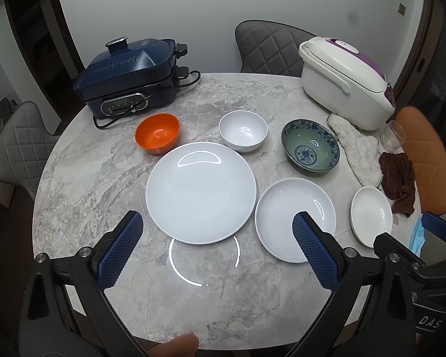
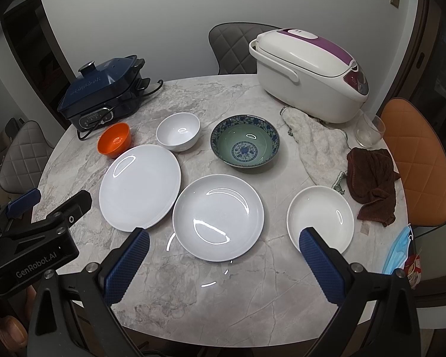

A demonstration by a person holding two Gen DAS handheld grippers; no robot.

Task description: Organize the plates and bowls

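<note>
A large white plate (image 1: 200, 192) (image 2: 139, 186), a medium white plate (image 1: 285, 217) (image 2: 218, 217) and a small white plate (image 1: 370, 214) (image 2: 321, 217) lie in a row on the round marble table (image 1: 83, 178). Behind them stand an orange bowl (image 1: 157, 132) (image 2: 114, 139), a white bowl (image 1: 243, 130) (image 2: 178, 131) and a blue patterned bowl (image 1: 310, 151) (image 2: 244, 140). My left gripper (image 1: 218, 250) is open and empty, above the near table edge before the large plate. My right gripper (image 2: 224, 263) is open and empty before the medium plate.
A dark blue electric cooker (image 1: 130, 74) stands at the back left, a white rice cooker (image 1: 345, 80) at the back right. A white cloth (image 2: 318, 145), a brown cloth (image 2: 371, 181), a glass (image 2: 368, 131) and a blue face mask (image 2: 400, 247) lie at the right. Chairs surround the table.
</note>
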